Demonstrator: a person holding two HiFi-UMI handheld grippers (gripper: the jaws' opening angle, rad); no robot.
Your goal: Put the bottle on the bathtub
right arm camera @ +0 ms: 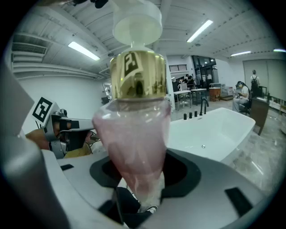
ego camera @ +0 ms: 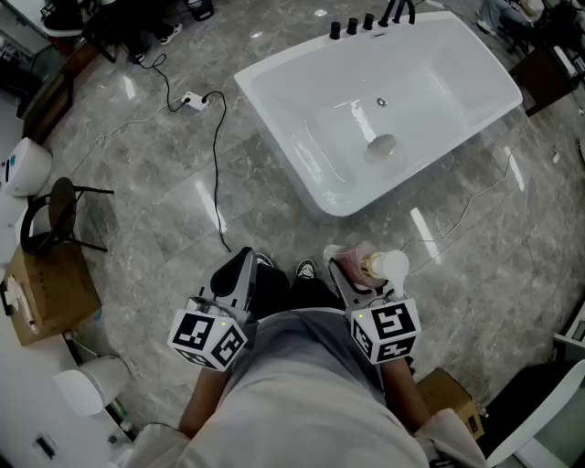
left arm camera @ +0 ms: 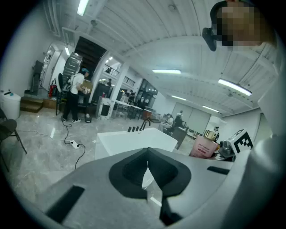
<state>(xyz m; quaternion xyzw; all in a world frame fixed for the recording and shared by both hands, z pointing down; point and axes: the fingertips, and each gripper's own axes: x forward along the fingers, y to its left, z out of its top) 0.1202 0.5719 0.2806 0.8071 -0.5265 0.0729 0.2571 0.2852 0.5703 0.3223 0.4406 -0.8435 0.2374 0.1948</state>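
Observation:
A white bathtub (ego camera: 430,172) stands on the grey marble floor ahead of me, also seen in the left gripper view (left arm camera: 134,138) and the right gripper view (right arm camera: 214,129). My right gripper (ego camera: 352,265) (right arm camera: 138,197) is shut on a pink bottle (ego camera: 370,267) (right arm camera: 134,134) with a gold collar and a white cap, held close to my body and short of the tub. The bottle (left arm camera: 204,146) shows at the right of the left gripper view. Level with it at my left, my left gripper (ego camera: 245,260) (left arm camera: 148,179) is shut with nothing in it.
Black taps (ego camera: 366,23) line the tub's far rim. A power strip with a black cable (ego camera: 194,101) lies on the floor left of the tub. A dark chair (ego camera: 59,215) and a cardboard box (ego camera: 50,292) stand at the left. Another box (ego camera: 448,393) sits by my right side.

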